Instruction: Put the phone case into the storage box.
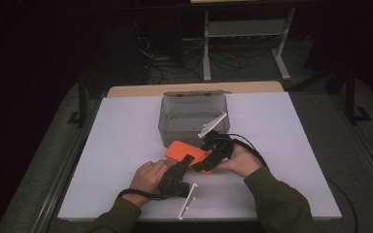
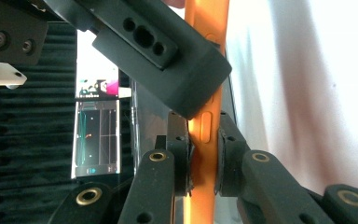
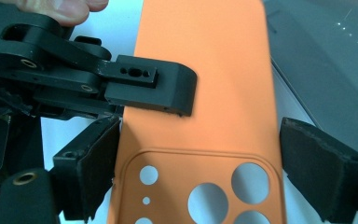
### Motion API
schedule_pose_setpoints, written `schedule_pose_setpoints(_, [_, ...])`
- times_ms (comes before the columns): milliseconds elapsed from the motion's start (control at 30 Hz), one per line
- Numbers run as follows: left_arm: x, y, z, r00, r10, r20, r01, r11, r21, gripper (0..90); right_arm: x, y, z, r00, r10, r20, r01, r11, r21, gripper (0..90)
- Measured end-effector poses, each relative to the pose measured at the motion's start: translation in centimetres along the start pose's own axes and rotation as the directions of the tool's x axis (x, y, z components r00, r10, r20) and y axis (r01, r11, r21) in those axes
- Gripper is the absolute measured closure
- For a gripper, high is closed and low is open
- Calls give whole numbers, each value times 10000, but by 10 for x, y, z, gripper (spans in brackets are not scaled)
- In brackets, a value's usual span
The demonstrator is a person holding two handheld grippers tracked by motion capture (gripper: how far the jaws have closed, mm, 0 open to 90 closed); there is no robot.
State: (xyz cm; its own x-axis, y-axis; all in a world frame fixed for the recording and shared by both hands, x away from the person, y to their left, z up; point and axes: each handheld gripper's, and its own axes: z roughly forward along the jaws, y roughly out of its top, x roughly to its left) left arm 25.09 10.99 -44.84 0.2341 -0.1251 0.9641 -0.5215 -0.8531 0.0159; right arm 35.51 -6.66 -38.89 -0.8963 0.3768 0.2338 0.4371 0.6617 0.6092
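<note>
The phone case (image 1: 183, 150) lies on the table (image 1: 116, 145) just in front of the open box (image 1: 167, 127), near the table's middle. The left gripper (image 1: 187, 161) comes at it from the near left side and the right gripper (image 1: 212, 158) from the right, the 2 meeting over the case. The box's lid (image 1: 194, 92) lies open behind it.

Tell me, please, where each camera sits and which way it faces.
High view: above the person's side, facing forward and down on the table and clear box; forearms and hands show.
Left gripper view: on the left claw, looking along jaws clamped on the orange phone case.
Right gripper view: on the right claw, whose jaws straddle that case.
All share the case.
</note>
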Motion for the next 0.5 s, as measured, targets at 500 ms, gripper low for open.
schedule_pose_setpoints(500, [0,-2,0,9992,-333,243,331,9994,51,792,2,-1,-11,9996,174,204,-159,9975,-695,62])
